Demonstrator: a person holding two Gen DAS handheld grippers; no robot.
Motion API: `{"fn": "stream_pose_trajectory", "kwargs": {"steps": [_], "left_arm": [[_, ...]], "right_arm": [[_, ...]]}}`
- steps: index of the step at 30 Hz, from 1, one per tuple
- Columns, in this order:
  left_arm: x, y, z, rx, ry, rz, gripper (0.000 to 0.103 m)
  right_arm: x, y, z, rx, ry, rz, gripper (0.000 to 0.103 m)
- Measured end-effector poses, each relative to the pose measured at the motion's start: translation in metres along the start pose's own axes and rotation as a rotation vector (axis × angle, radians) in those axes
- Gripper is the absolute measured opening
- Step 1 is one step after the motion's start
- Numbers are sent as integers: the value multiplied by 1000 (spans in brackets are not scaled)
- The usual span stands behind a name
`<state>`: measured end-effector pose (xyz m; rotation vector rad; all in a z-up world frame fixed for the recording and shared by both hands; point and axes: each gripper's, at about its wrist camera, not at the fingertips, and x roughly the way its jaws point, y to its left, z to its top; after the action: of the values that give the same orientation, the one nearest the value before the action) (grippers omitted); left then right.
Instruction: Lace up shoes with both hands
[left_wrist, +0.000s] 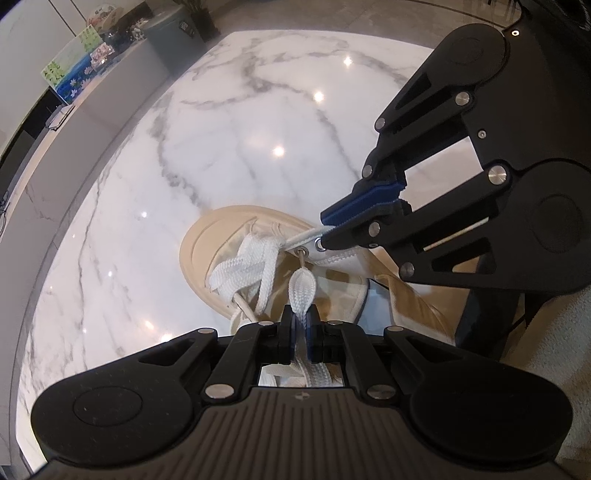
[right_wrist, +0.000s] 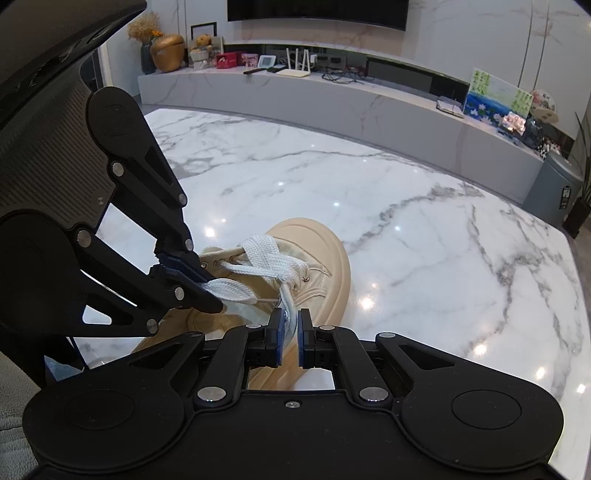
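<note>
A beige shoe with a thick sole lay on the white marble table, its toe pointing away from the person. A flat white lace crossed several times over the tongue of the shoe and passed through the metal eyelets. The left gripper was closed on one stretch of the lace, which rose from an eyelet as a flat loop and went in between the blue pads. In the right wrist view, the same gripper came from the left side and its tips sat just beside the upper eyelets. The right gripper held the other stretch of the lace between its pads; the jaws stood close together, with the lace touching the left pad and a small gap visible beside it. In the left wrist view, the tips of the right gripper touched the shoe near an eyelet. A long low cabinet with small objects stood behind the table.
</note>
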<state>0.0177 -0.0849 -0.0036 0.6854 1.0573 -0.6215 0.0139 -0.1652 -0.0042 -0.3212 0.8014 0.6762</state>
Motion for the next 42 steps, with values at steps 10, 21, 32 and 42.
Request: {"fn": "stream_pose_trajectory", "kwargs": {"steps": [10,21,32,42], "left_arm": [[5,1,9,5,-8,17,5],[10,3,16,-13,-31,5,5],[16,9,19,-17,-48,-14,5],[17,14,14,-50,-69,-44,6]], "right_arm": [[-1,1,-1,-24,-3,2,4],[-2,0,-1,-55,0,13,4],[-21,-15,1,-195,15,15,5],[2,-13,-2,-629,37,94,19]]}}
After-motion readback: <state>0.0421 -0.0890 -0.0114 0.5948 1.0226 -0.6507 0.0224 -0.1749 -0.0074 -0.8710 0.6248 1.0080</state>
